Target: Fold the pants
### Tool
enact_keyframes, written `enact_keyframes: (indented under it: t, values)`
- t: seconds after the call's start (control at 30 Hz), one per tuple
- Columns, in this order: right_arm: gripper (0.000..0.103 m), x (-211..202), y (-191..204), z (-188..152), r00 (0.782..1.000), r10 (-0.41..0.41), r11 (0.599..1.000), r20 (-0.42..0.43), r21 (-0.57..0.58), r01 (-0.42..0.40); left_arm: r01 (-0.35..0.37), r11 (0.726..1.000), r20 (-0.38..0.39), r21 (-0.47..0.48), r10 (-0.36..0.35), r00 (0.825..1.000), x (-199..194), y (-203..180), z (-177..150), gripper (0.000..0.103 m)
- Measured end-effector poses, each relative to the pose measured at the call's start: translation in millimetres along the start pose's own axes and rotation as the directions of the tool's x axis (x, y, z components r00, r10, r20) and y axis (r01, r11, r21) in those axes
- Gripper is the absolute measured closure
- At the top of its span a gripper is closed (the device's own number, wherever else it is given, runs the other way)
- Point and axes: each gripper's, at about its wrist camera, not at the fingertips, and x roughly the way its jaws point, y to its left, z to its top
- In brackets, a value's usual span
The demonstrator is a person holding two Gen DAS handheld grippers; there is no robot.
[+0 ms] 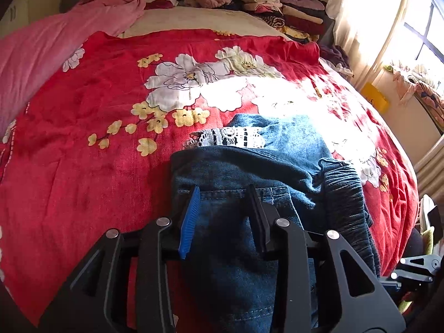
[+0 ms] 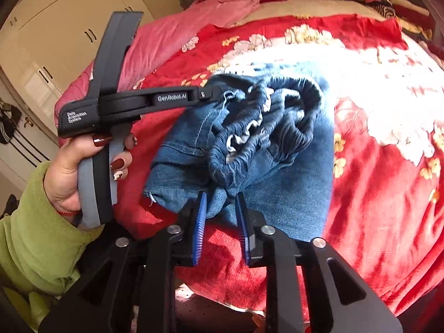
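White lettering reading "GenRobot.AI" and "Data Acquisition System" marks the left hand-held gripper (image 2: 215,94), seen at centre left of the right wrist view, gripped by a hand (image 2: 83,166) with dark red nails and a green sleeve. Its tip meets the bunched waistband of the blue denim pants (image 2: 249,138); in its own view its fingers stand apart over the denim. The right hand-held gripper (image 2: 220,208), at lower centre, has its blue pads pinched on a fold of the pants. The pants lie on a red floral bedspread (image 1: 83,166); folded clothes (image 1: 277,8) are stacked at upper right.
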Motion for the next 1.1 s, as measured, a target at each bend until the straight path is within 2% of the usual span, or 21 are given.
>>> enact_keyframes:
  t: [0.03, 0.4, 0.63, 0.8, 1.0, 1.07, 1.1]
  values:
    - [0.065, -3.9, 0.8, 0.1, 1.000, -0.005, 1.000, 0.011, -0.006, 0.005, 0.001, 1.000, 0.002, 0.000, -0.001, 1.000, -1.5, -0.3, -0.4, 0.075]
    - [0.061, -19.9, -1.0, 12.4, 0.998, -0.024, 1.000, 0.058, -0.005, 0.024, 0.000, 1.000, 0.031, -0.006, 0.000, 1.000, -18.6, 0.1, -1.3, 0.068]
    - [0.055, -24.4, 1.9, 13.5, 0.997, -0.019, 1.000, 0.071, -0.017, 0.020, -0.004, 1.000, 0.056, 0.000, 0.003, 0.998, -31.6, -2.1, -1.9, 0.065]
    - [0.050, -31.2, 5.2, 15.3, 0.995, -0.024, 0.999, 0.096, -0.023, 0.026, -0.022, 1.000, 0.078, 0.009, 0.021, 0.997, -42.2, -0.6, -5.9, 0.058]
    - [0.044, -42.7, 0.2, 25.7, 0.990, -0.048, 0.998, 0.133, -0.031, 0.052, -0.010, 1.000, 0.088, -0.019, 0.012, 0.996, -59.5, 10.2, -25.0, 0.058]
    - [0.044, -44.7, -2.2, 33.0, 0.988, -0.061, 0.997, 0.144, -0.035, 0.067, 0.014, 0.999, 0.093, -0.035, -0.011, 0.996, -65.9, 11.8, -33.3, 0.059]
    - [0.044, -45.2, -3.1, 37.0, 0.987, -0.063, 0.997, 0.147, -0.040, 0.070, 0.034, 0.999, 0.091, -0.038, -0.030, 0.995, -68.4, 10.9, -37.9, 0.067]
